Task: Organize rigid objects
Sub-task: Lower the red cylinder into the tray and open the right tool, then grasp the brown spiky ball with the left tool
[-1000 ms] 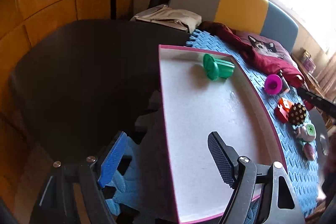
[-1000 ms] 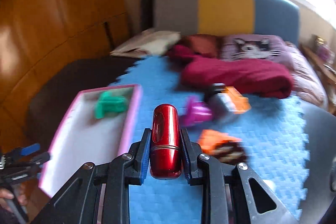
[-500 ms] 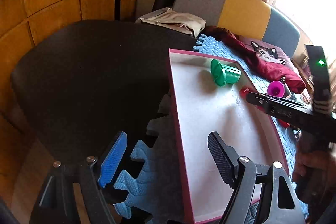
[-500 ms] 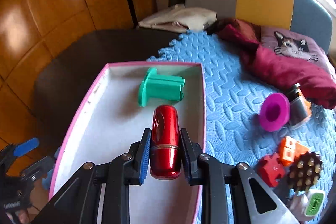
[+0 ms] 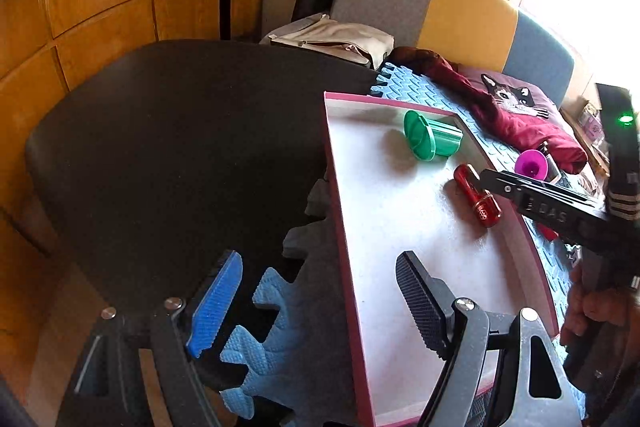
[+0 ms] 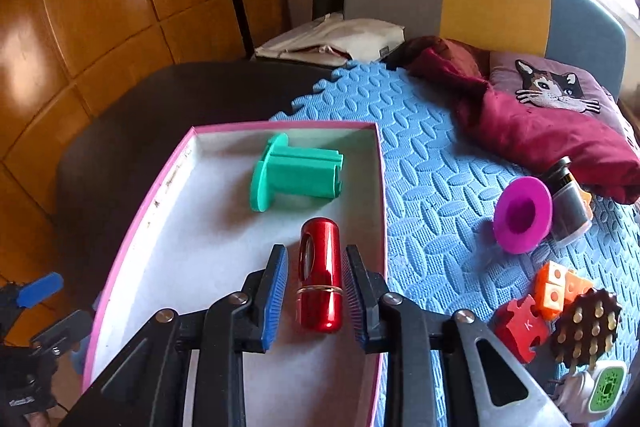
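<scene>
Easing apart around a red metallic cylinder (image 6: 320,275), the jaws of the right gripper (image 6: 315,291), with slim gaps showing between the blue ribbed pads and the cylinder's sides. Lying on its side on the white floor of a pink-rimmed box (image 6: 136,223), toward the 5 o'clock part of it in the right wrist view, close to the box's right wall. Resting further in at 12 o'clock from the cylinder, a green flanged spool (image 6: 296,173), also on its side. Hanging wide apart and empty over the near left corner of the box (image 5: 340,211), the jaws of the left gripper (image 5: 316,303), one blue pad outside the rim above a grey-and-blue foam edge, the black pad above the white floor. Waiting outside the box on the blue foam mat (image 6: 436,163), from 3 to 5 o'clock of the cylinder: a magenta funnel-shaped piece (image 6: 522,215) touching a dark jar (image 6: 570,203), orange cubes (image 6: 558,287), a red puzzle piece (image 6: 520,327), a brown studded disc (image 6: 586,325) and a small white-and-green item (image 6: 600,389). Spreading across the mat's far side at 1 o'clock, a maroon cloth (image 6: 536,131). Gripping the right tool's handle at the left wrist view's right edge, a hand (image 5: 596,307).
</scene>
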Demonstrator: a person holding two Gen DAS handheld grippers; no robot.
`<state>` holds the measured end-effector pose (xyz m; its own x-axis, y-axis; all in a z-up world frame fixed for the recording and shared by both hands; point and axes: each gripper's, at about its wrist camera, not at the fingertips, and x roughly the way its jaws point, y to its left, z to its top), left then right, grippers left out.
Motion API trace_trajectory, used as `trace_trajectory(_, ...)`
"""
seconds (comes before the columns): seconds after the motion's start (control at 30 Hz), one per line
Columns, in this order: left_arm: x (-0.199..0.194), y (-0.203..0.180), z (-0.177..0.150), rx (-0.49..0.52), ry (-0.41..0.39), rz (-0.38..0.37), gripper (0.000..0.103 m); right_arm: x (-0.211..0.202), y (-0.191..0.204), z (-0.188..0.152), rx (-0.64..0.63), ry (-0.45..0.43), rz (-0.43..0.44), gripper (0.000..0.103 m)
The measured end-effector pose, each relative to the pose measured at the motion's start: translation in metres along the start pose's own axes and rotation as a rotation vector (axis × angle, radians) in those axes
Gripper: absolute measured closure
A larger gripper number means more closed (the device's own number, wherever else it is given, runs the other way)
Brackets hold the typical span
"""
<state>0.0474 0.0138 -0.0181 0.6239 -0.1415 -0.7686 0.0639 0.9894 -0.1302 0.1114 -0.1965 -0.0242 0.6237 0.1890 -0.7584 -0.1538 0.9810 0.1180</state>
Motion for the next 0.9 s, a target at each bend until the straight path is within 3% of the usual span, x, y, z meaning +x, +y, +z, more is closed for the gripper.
trace_trajectory(0.47,-0.006,-0.009,0.000,0.025,-0.013,-0.006,0.023,-0.053,-0.010,-0.020,-0.006,-0.084,-0.011,0.069)
trace_trajectory(0.9,-0.006,-0.019,0.000,0.057,-0.010,-0.016,0.023,-0.111,-0.073,-0.042,0.070,-0.147,-0.097,0.068)
